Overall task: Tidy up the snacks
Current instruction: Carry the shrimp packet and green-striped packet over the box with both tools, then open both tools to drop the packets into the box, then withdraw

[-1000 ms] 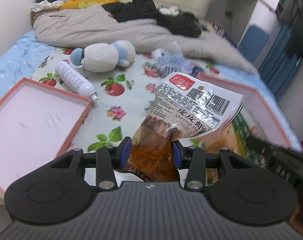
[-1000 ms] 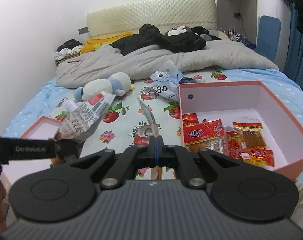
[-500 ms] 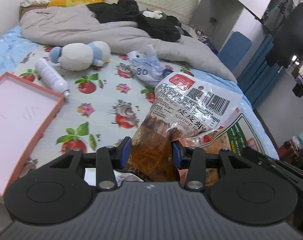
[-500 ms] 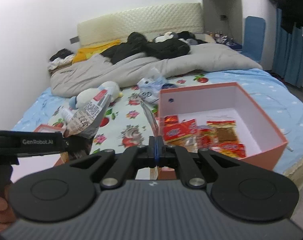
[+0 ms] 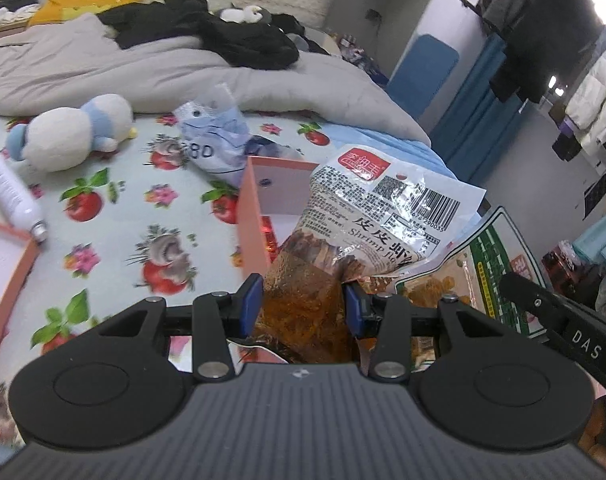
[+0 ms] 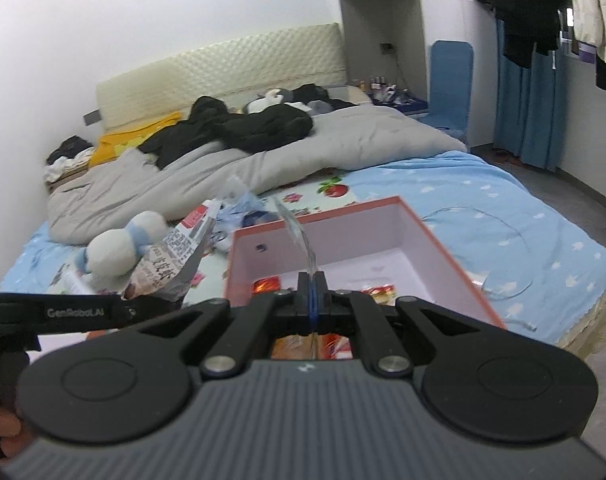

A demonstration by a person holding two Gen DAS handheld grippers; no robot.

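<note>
- My left gripper (image 5: pixel 303 306) is pinching the shrimp snack bag (image 5: pixel 367 216) between its blue pads (image 5: pixel 252 304); the bag's reddish-brown lower half fills the gap, and its printed top with the barcode rises up and to the right of the fingers.
- My right gripper (image 6: pixel 311 294) has its fingers pressed together on the thin edge of a green-trimmed snack packet (image 5: pixel 479 276); from its own camera only a clear sliver of film (image 6: pixel 301 240) stands up out of the fingers.
- In the left wrist view that packet sits just right of the shrimp bag, touching it, with the right gripper's black body at the frame's right edge.
- Both bags hang above the near left corner of the pink gift box (image 6: pixel 435 240), which sits on the bed's right side, near its foot.
- Several red snack packets (image 6: pixel 265 285) lie on the box floor.
- Left of the box on the fruit-print sheet (image 5: pixel 115 216): a crumpled blue plastic bag (image 5: pixel 211 140), a plush toy (image 5: pixel 69 136), a white bottle (image 5: pixel 13 196).
- The box lid (image 5: pixel 5 256) lies toward the bed's left edge.
</note>
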